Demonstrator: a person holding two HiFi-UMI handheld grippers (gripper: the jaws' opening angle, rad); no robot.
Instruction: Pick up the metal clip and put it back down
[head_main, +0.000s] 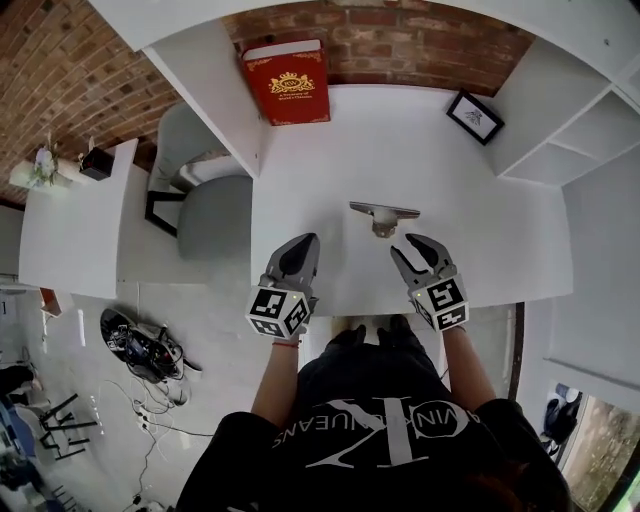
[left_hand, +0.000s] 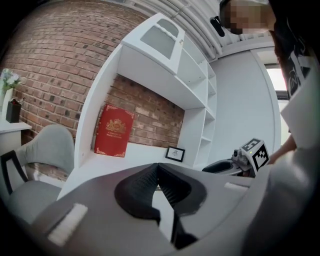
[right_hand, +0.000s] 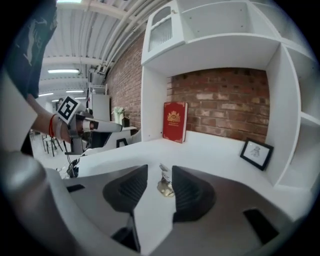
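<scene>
The metal clip (head_main: 383, 213) rests on the white desk (head_main: 330, 150), a short way in front of both grippers. In the right gripper view the clip (right_hand: 164, 184) shows through the gap between the two pads, beyond the tips and untouched. My right gripper (head_main: 412, 246) (right_hand: 160, 172) is open and holds nothing. My left gripper (head_main: 305, 241) (left_hand: 157, 167) is near the desk's front edge, left of the clip, with its tips together and nothing between them.
A red book (head_main: 286, 82) leans upright at the back of the desk and a small framed picture (head_main: 475, 117) stands at the back right. White shelves (head_main: 585, 130) rise on the right. A grey chair (head_main: 205, 205) is left of the desk.
</scene>
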